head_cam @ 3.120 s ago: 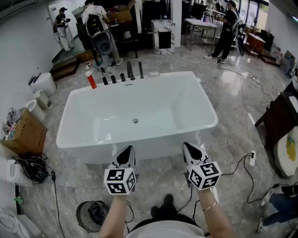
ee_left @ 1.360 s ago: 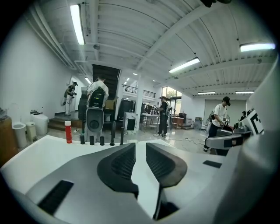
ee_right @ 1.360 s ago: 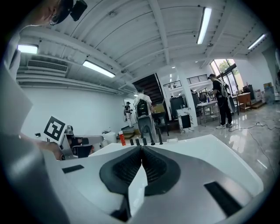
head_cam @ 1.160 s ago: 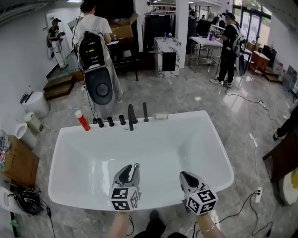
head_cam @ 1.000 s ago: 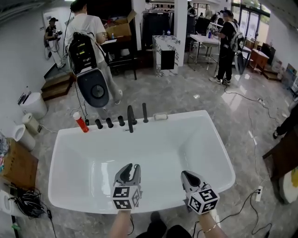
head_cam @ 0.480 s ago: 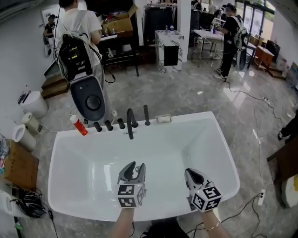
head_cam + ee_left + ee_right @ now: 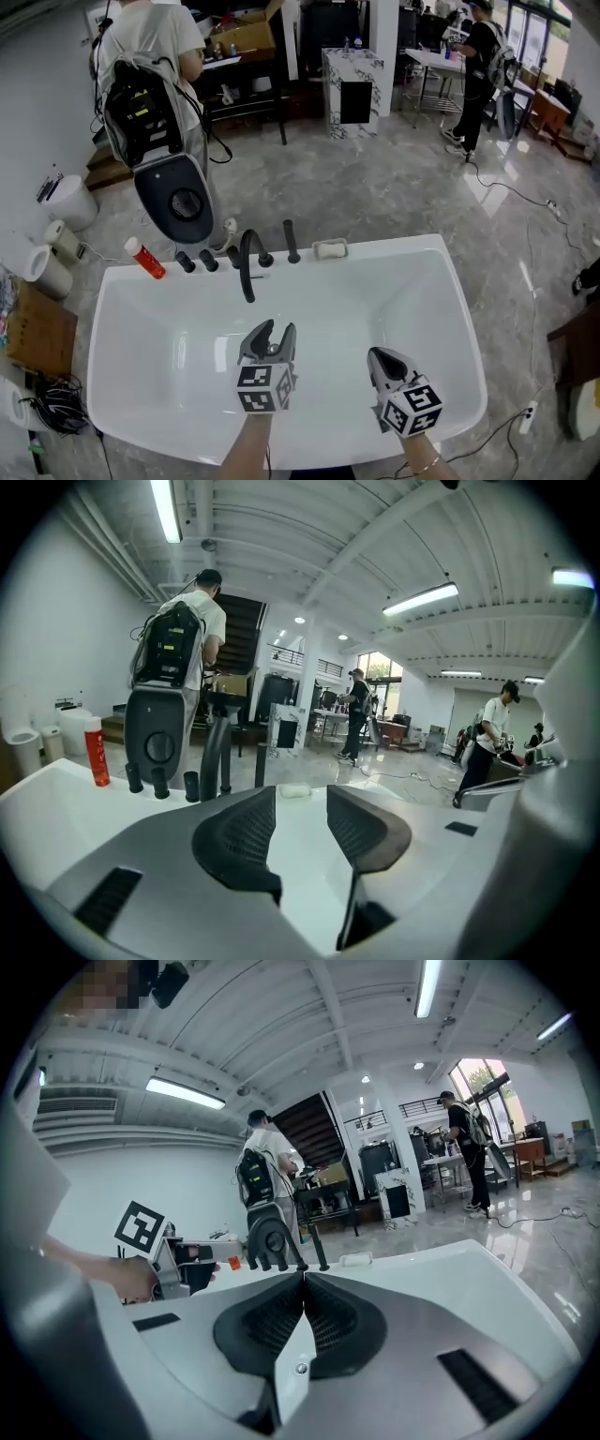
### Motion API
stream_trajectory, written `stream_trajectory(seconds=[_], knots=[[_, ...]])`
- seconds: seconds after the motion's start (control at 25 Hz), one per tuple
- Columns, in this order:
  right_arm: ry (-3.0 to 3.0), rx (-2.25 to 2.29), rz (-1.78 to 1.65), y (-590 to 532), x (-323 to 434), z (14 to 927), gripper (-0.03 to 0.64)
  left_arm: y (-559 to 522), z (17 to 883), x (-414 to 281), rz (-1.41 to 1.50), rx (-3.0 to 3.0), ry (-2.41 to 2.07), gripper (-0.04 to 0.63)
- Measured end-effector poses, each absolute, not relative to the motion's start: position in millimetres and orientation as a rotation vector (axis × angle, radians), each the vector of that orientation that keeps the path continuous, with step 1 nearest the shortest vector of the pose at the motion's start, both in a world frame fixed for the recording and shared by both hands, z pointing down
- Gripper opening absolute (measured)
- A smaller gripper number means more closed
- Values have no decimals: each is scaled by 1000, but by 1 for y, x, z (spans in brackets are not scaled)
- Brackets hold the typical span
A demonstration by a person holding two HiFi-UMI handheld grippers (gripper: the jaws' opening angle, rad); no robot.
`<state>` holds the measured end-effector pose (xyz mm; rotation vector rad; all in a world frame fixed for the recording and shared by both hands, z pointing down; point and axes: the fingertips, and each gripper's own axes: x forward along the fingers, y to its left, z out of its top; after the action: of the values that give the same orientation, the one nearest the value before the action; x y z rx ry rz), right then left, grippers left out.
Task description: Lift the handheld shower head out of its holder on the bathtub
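**Head view.** The left gripper and the right gripper enter from the lower edge of the frame. They are held side by side over the basin of the white bathtub. Both point toward the top of the frame, at the tub's far rim, and tilt slightly downward. The left gripper lies near the centre of the frame, with the right gripper just lower and to its right. Neither touches the tub or its fittings.

**Finger state.** In the left gripper view, the left fingers are parted and opening, and nothing lies between them. In the right gripper view, the right fingers are pressed together tip to tip and are empty.

**Task object.** The handheld shower head is a slim, matte-black rod. It stands upright in its holder on the far rim, in the upper middle of the head view and well apart from both grippers. A black arched spout stands just to its left. Three short black knobs and a red bottle continue the row leftward. A small white block lies just to the right of the shower head. In the left gripper view the rod appears above the left finger.
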<state>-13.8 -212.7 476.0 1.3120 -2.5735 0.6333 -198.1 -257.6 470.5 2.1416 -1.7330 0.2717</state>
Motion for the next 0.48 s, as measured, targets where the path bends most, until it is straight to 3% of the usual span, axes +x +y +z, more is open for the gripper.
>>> stream_trajectory(seconds=[0.48], knots=[[-2578, 1236, 738, -327, 12, 595, 6, -402, 576, -166, 266, 2026, -1808, 201]])
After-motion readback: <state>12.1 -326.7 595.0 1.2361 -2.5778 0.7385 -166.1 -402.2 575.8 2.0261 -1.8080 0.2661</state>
